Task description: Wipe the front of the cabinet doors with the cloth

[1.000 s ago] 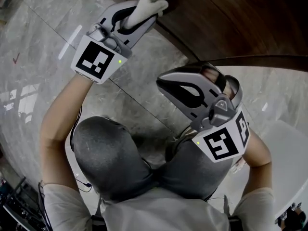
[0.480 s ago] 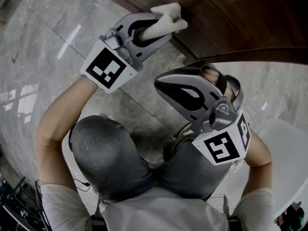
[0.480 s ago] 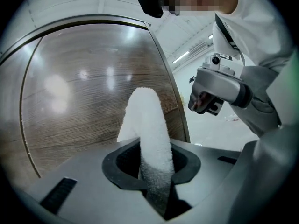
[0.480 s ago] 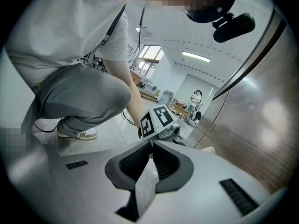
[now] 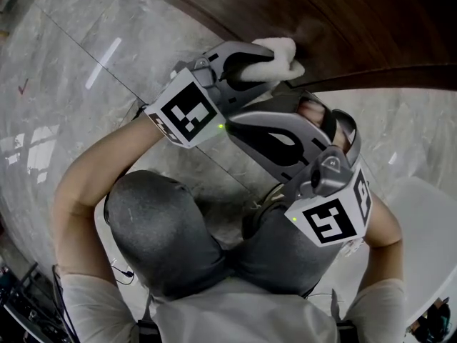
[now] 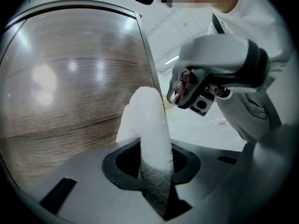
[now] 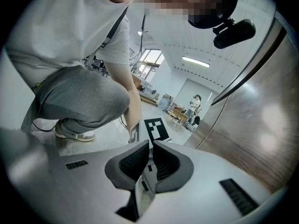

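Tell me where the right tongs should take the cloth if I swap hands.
Grip the free end of the cloth that sticks out past the left tongs, coming from the side away from the cabinet door. That end stands clear and thick, while the door closes off its other side. The right tongs are shut: open them first.

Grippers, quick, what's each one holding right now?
Left gripper: closed on the white cloth, against the cabinet door.
Right gripper: closed, holding nothing.
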Demonstrator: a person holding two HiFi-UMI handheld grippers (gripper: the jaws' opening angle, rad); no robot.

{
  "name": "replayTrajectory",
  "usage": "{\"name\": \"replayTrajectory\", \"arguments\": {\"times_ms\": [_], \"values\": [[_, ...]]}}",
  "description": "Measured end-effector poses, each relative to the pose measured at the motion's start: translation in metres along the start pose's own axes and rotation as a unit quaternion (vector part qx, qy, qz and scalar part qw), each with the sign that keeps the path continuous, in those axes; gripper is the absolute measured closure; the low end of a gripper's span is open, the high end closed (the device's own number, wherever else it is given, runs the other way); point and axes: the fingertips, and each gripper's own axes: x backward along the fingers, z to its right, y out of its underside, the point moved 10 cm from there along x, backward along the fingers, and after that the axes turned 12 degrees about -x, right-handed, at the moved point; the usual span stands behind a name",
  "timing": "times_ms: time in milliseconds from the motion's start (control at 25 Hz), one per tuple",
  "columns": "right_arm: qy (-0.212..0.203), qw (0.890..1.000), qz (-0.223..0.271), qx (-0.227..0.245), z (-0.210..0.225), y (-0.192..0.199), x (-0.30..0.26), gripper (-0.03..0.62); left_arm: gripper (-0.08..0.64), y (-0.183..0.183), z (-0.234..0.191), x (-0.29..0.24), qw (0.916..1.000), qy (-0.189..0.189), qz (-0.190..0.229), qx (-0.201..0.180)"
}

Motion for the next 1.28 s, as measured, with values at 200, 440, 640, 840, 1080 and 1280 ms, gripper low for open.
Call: {"name": "replayTrajectory", "arguments": {"times_ms": [200, 440, 640, 840, 1080, 1280], "values": [[0.003, 1.000, 0.005, 0.010, 0.000, -0.005, 0.002, 0.541, 0.453, -0.005, 0.010, -0.012, 0.9996, 0.028, 0.004, 0.004], [0.005, 1.000, 0.004, 0.016, 0.003, -0.007, 0.000, 0.541, 0.453, -0.005, 0.008, -0.005, 0.9997, 0.022, 0.008, 0.000], [0.002, 1.000, 0.016, 0.018, 0.002, -0.008, -0.011, 0.541, 0.453, 0.001, -0.003, 0.028, 0.9997, -0.025, 0.000, 0.000], [0.007, 0.999, 0.023, 0.028, 0.010, -0.015, -0.035, 0.541, 0.453, 0.018, -0.027, 0.084, 0.9943, -0.100, -0.026, 0.025], [0.003, 1.000, 0.026, 0.016, 0.028, -0.023, -0.067, 0.541, 0.453, 0.040, -0.047, 0.145, 0.9803, -0.189, -0.038, 0.043], [0.007, 1.000, 0.014, 0.021, 0.049, -0.025, -0.091, 0.541, 0.453, 0.049, -0.061, 0.171, 0.9738, -0.222, -0.045, 0.021]]}}
